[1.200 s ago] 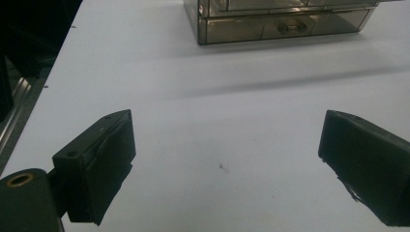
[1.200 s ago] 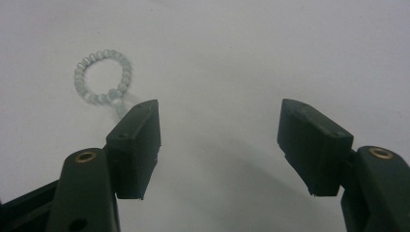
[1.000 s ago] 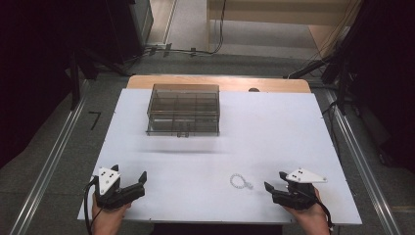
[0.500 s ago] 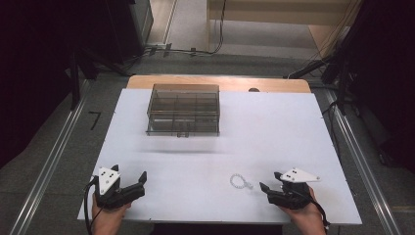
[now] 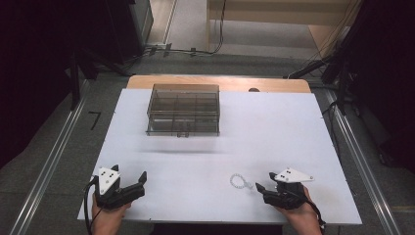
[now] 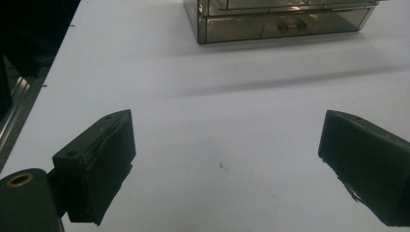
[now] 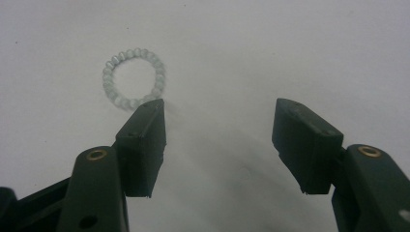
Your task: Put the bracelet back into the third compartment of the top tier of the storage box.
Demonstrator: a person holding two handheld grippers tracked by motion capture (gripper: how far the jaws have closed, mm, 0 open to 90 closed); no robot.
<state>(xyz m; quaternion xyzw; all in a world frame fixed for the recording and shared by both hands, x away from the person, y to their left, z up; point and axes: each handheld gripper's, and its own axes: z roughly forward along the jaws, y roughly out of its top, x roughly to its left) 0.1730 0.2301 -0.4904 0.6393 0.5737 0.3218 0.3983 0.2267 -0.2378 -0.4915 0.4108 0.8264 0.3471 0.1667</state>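
Note:
A small bracelet of pale beads [image 5: 238, 181] lies on the white table [image 5: 274, 137] near its front edge. My right gripper [image 5: 264, 182] rests just to its right, open. In the right gripper view the bracelet [image 7: 134, 77] sits ahead and left of the right gripper [image 7: 220, 121], and the tip of the left jaw almost touches its near rim. These jaws have just been closing a little, with only bare table between them. My left gripper [image 5: 129, 176] rests open at the front left. In its own view the left gripper [image 6: 227, 140] stands wide over bare table.
A smoky clear drawer box [image 5: 183, 110] stands at the back middle of the table, its small drawers [image 6: 280, 21] facing me. A wooden strip [image 5: 220, 82] runs behind the table. Metal rails [image 5: 44, 171] flank both sides. Cables lie on the floor beyond.
My right gripper has slid slightly left toward the bracelet and its jaws look a bit narrower. The left gripper and the drawer box have not moved.

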